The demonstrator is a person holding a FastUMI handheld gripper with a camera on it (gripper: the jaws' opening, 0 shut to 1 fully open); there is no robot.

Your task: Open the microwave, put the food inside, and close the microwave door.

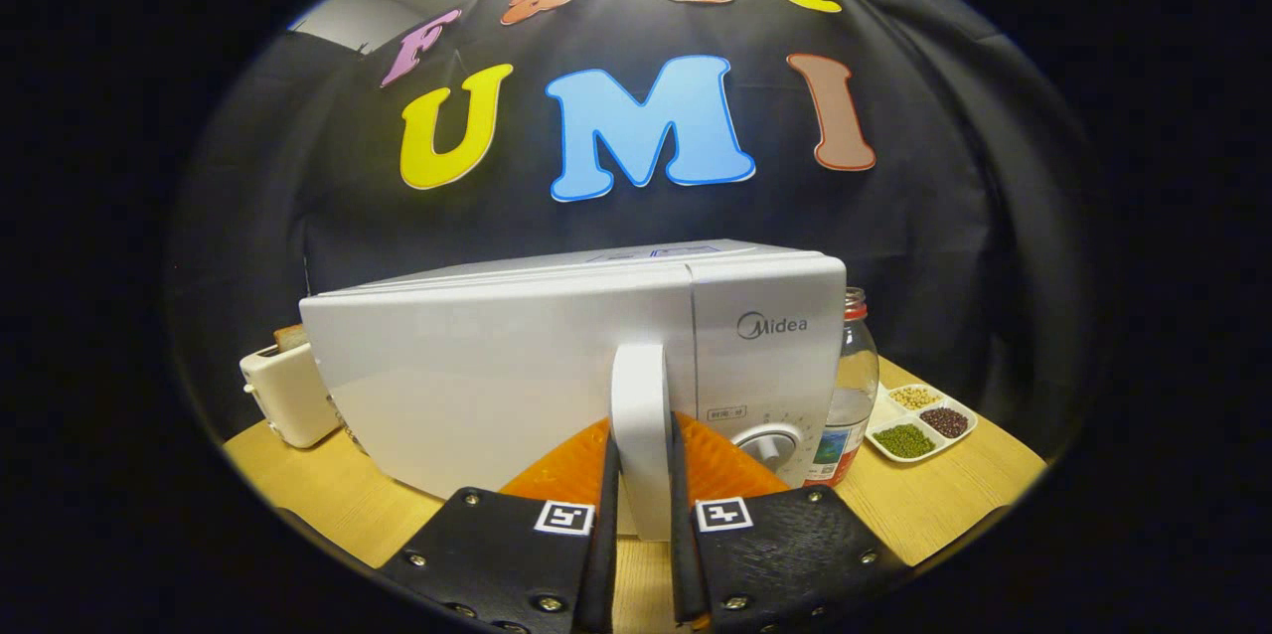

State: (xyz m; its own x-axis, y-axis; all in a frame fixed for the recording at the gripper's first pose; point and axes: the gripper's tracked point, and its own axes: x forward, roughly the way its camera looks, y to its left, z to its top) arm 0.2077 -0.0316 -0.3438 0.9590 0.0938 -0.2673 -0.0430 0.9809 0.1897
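Note:
A white microwave (517, 356) stands on the wooden table (924, 505), its door (477, 376) nearly flush with the body. A white vertical handle (641, 415) runs down the door's right side, beside the control panel with a round dial (767, 443). My gripper (643, 515) is shut on that handle, one black finger (604, 535) pressing each side of it. Orange parts of the gripper show just behind the fingers. I cannot see the food for the microwave.
A cream toaster (283, 396) with bread in it sits left of the microwave. A clear bottle with a red cap (853, 386) stands right of it. Further right lies a white divided tray (919, 423) of beans and grains.

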